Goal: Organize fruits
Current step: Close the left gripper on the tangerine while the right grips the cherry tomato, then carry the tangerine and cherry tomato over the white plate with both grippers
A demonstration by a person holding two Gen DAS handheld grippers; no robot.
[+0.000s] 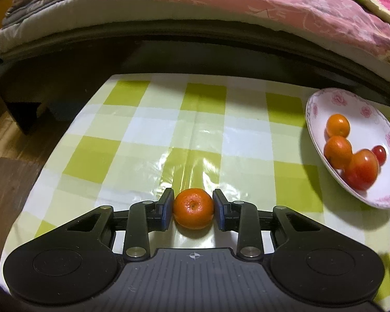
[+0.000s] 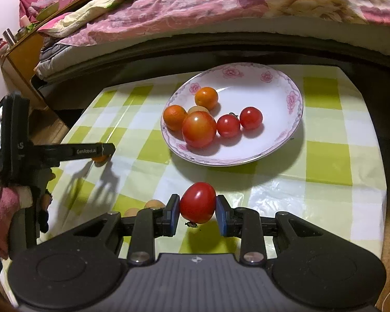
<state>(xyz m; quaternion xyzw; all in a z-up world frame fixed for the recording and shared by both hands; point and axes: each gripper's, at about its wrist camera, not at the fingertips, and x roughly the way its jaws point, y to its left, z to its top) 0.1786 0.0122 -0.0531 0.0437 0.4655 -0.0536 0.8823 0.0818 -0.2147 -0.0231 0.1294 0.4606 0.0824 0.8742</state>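
While the left tool clamps a tangerine resting on the table, the right tool grips a tomato near the plate of fruit.

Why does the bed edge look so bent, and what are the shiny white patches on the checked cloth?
Both views: fisheye lenses bow the bed edge. Left wrist view: glare streaks the glossy tablecloth, and the plate is slightly blurred. Right wrist view: the plate casts a strong near-side shadow.

tomatoes: 4 | oranges: 3 | plate: 1 | grippers: 2
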